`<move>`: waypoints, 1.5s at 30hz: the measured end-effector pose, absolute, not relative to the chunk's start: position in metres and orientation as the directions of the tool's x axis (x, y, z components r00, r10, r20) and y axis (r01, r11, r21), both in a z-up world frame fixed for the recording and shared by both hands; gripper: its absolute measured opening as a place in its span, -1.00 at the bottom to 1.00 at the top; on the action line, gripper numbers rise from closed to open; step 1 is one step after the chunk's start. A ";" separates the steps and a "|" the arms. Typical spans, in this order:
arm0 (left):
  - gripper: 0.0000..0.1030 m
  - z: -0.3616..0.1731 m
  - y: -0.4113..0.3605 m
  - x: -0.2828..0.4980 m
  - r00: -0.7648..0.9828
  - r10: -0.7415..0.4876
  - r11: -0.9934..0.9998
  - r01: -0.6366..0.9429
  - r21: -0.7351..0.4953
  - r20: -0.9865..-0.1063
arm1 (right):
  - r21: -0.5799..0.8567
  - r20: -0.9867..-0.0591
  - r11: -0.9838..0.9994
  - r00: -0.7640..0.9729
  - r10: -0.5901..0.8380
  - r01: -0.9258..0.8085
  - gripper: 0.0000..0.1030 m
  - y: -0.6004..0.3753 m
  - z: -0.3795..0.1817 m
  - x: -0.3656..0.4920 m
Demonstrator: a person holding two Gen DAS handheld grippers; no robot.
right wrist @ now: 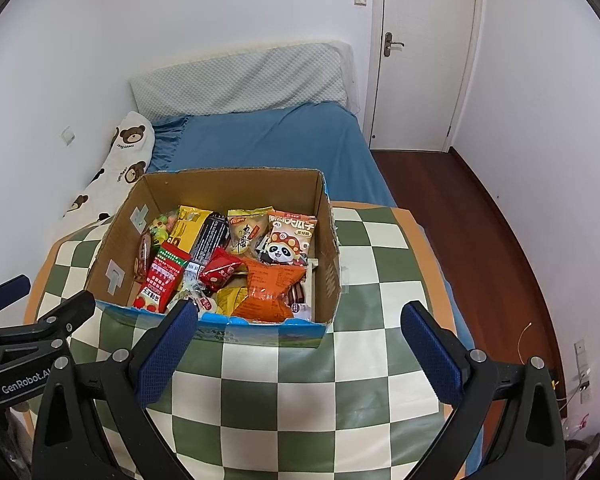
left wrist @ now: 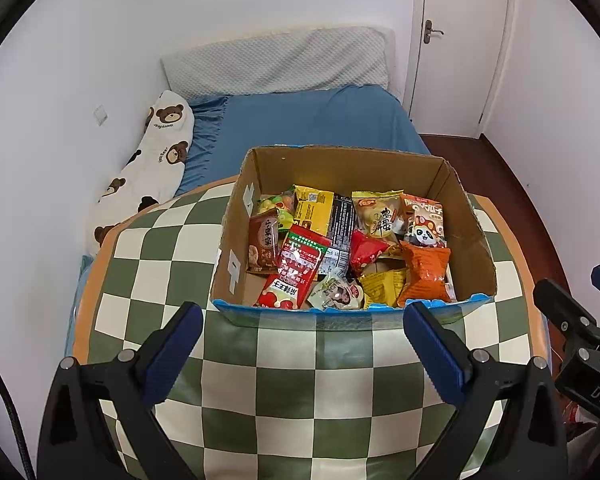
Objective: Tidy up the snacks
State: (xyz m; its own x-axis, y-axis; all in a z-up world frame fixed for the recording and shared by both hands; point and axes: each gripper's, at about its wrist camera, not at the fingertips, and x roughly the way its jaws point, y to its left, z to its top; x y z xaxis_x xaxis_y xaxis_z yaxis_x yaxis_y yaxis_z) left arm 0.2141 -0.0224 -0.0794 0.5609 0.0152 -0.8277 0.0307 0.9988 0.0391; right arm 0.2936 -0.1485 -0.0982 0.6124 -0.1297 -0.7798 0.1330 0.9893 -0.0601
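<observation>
An open cardboard box (left wrist: 470, 236) (right wrist: 326, 272) full of several snack packets stands on a green-and-cream checkered table (left wrist: 260, 380) (right wrist: 300, 400). Inside lie a red packet (left wrist: 296, 268) (right wrist: 162, 276), an orange packet (left wrist: 426, 276) (right wrist: 270, 288), a panda packet (left wrist: 424, 220) (right wrist: 290, 240) and a yellow packet (left wrist: 314, 208) (right wrist: 190, 226). My left gripper (left wrist: 304, 314) hangs open just short of the box's near wall, with nothing between its fingers. My right gripper (right wrist: 300, 314) is open too, level with the box's near right corner, holding nothing.
Behind the table is a bed with a blue sheet (left wrist: 320, 120) (right wrist: 280, 140), a grey pillow (left wrist: 280, 60) and a bear-print bolster (left wrist: 156, 148) (right wrist: 116, 160) by the left wall. A white door (left wrist: 460, 40) (right wrist: 424, 52) and dark wood floor (right wrist: 480, 220) are to the right.
</observation>
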 end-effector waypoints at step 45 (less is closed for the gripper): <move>0.99 -0.060 -0.026 0.203 0.597 0.005 0.999 0.035 0.032 -0.802 | -0.054 -0.761 0.988 0.634 -0.136 0.146 1.00 -0.153 -0.082 0.281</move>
State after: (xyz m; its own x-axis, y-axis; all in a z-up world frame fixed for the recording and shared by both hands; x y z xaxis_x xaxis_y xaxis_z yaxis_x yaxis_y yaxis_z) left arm 0.2034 -0.0261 -0.0597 0.5970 0.0047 -0.8022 0.0353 0.9989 0.0322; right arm 0.2808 -0.1528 -0.0819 0.6345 -0.1359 -0.7609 0.1464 0.9877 -0.0544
